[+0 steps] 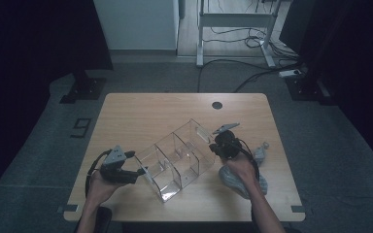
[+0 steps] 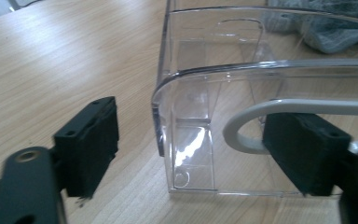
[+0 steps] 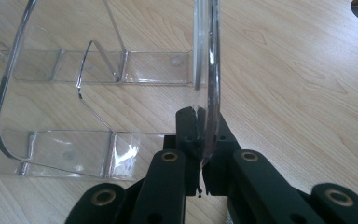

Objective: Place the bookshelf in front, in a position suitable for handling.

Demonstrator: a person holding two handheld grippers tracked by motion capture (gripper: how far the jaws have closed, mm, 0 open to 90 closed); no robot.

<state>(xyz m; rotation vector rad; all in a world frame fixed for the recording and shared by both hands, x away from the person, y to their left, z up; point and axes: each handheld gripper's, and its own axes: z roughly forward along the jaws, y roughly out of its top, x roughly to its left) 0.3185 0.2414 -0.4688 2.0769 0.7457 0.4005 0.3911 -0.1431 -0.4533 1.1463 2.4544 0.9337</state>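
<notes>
Centrally on the wooden tabletop (image 1: 141,111): a clear plastic organizer (image 1: 175,158) with several compartments, lying at a diagonal between the two grippers

Left gripper (image 1: 135,171) at the near-left end of the organizer, held in the person's left hand (image 1: 99,187); jaws wide apart, straddling the corner of the end wall, one pad outside on the bare wood side, the other seen through the clear plastic on the inner side; no visible squeeze on the wall. Seen from the left gripper view: the organizer (image 2: 261,102) directly ahead, rounded top rim running off to the far side, dividers showing through, a pale grey curved edge just in front of the inner pad

Right gripper (image 1: 217,147) at the far-right end of the organizer, held in the person's right hand (image 1: 240,167); jaws together, clamped on the thin end wall of the organizer (image 3: 207,70), the wall standing edge-on straight up from between the pads (image 3: 186,126) in the right gripper view. Off to that gripper's left: the open compartments and curved dividers, resting on the wood

Just beside the right hand, on the side away from the organizer: a crumpled grey cloth (image 1: 233,180) on the tabletop, also showing beyond the organizer in the left gripper view (image 2: 326,28). Near the right gripper's outer side: a small pale object (image 1: 261,151), too blurred to identify

Well ahead of the right gripper: a round cable hole (image 1: 217,105) near the far edge of the tabletop
</notes>
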